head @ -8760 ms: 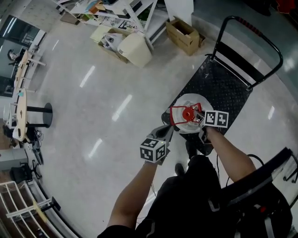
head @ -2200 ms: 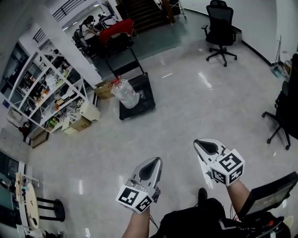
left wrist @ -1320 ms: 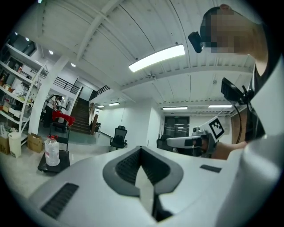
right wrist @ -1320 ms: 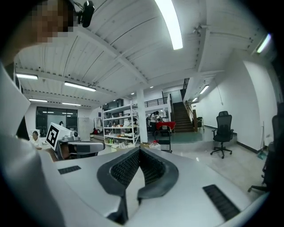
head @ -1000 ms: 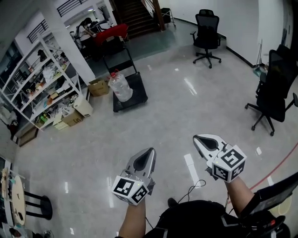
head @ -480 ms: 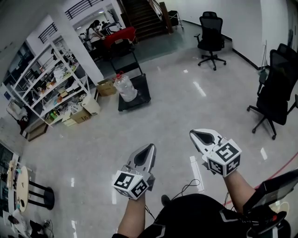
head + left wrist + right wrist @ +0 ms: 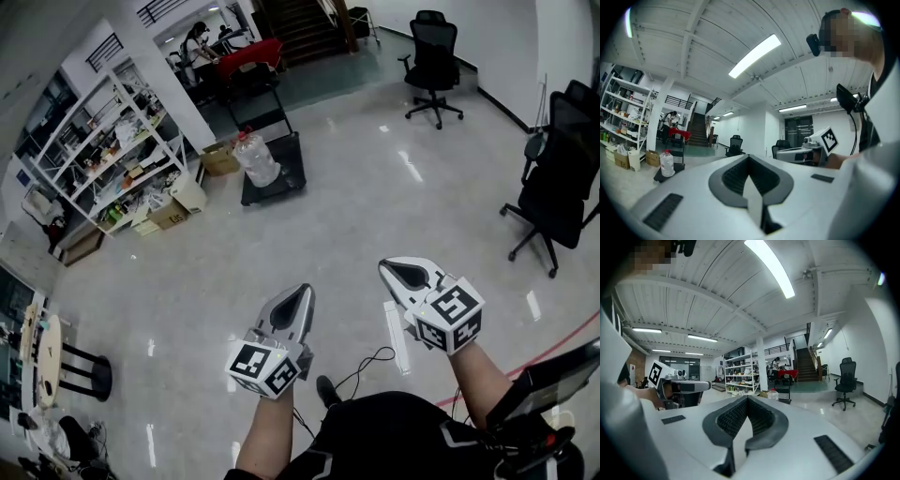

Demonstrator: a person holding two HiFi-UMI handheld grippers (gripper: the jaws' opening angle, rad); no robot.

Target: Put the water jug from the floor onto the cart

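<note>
Glossy grey tiled floor [image 7: 309, 234], open hall. White metal shelving rack [image 7: 103, 141] at 10 o'clock, brown cardboard boxes [image 7: 221, 159] at its foot.

Black flat platform cart [image 7: 281, 183] at 11 o'clock, well apart from both grippers. Clear plastic water jug with a red cap [image 7: 256, 159] stands on the cart deck, toward the handle end and off the floor, so the task reads as done.

Left gripper [image 7: 300, 296] and right gripper [image 7: 392, 270] at 6 o'clock, side by side. Jaws on both are pressed together, nothing between them.

Thin black cable [image 7: 366, 361] loops on the floor by the person's feet.

Risks:
- A foot could snag that cable.
- The jug is tall and the deck shows no rim, so a bump or roll of the cart could tip it or slide it off.
</note>
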